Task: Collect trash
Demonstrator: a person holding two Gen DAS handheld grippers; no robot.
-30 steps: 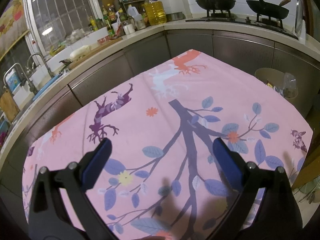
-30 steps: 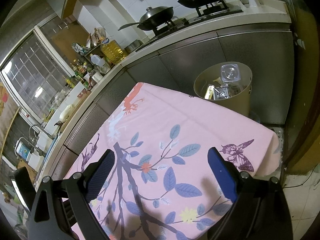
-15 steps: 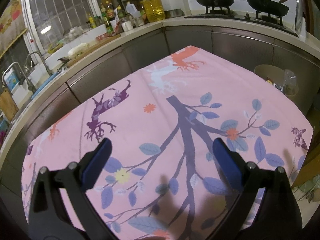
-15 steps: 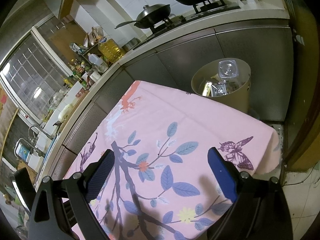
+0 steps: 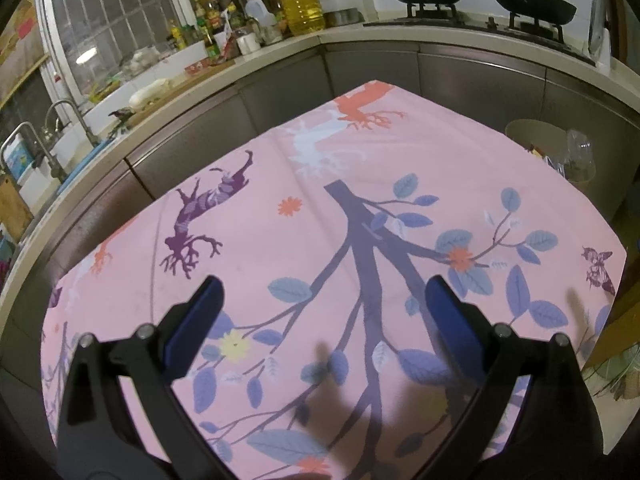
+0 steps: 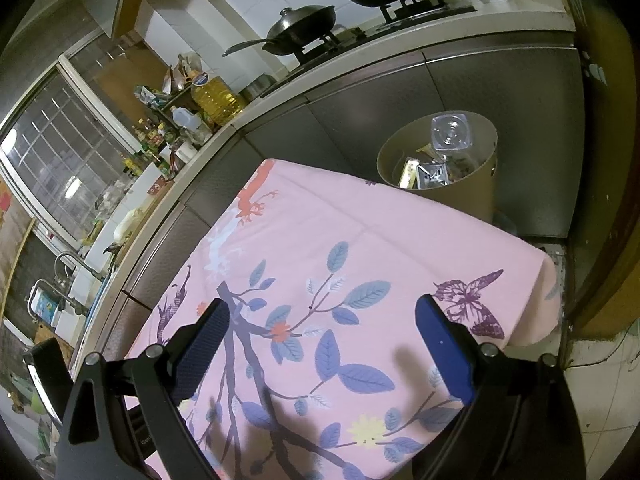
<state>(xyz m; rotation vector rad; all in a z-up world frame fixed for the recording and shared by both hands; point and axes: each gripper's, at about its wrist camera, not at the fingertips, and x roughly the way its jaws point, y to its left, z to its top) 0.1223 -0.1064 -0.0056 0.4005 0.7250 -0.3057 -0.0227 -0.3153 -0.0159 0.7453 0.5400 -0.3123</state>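
trash bin (image 6: 472, 190) just past the pink tablecloth (image 6: 360, 240) far edge, each hand-held gripper (image 5: 320, 300) (image 6: 320, 320) wide, empty

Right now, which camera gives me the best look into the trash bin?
The right wrist view: the trash bin shows its whole open top, with a clear plastic bottle and wrappers inside. In the left wrist view only its rim peeks past the pink tablecloth edge.

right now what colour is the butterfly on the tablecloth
Purple, on the pink tablecloth; the butterfly shows best in the right wrist view.
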